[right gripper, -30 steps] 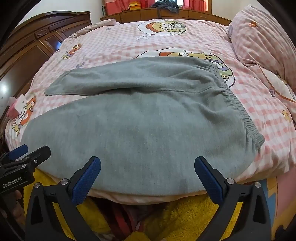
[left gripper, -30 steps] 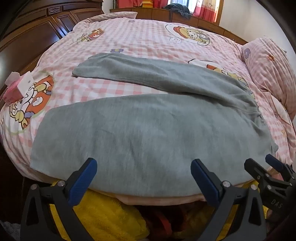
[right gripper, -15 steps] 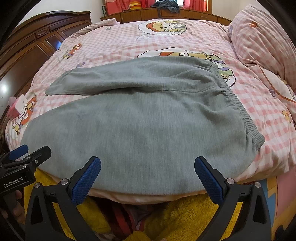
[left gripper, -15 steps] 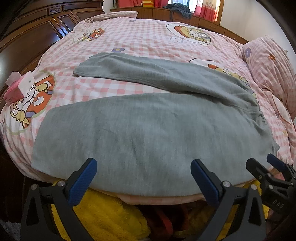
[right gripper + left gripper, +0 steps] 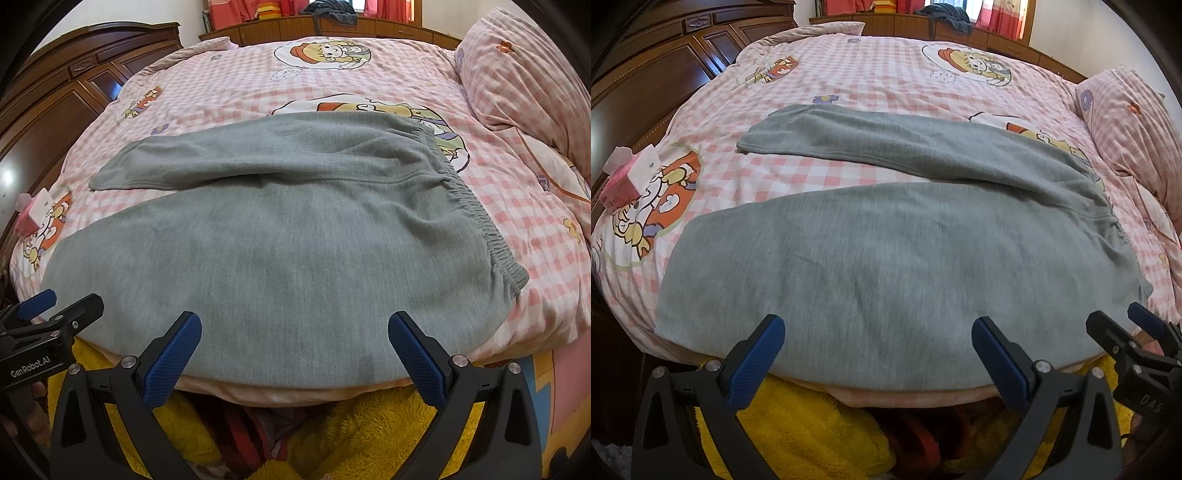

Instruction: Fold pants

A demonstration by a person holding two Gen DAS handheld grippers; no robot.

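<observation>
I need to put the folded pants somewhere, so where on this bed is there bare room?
Bare quilt lies beyond the far leg of the grey pants, toward the headboard, and between their hems and the tissue box. The near edge is covered.

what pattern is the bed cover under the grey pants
Pink-and-white checks with cartoon character prints on the bed cover, clearest in the right wrist view.
</observation>
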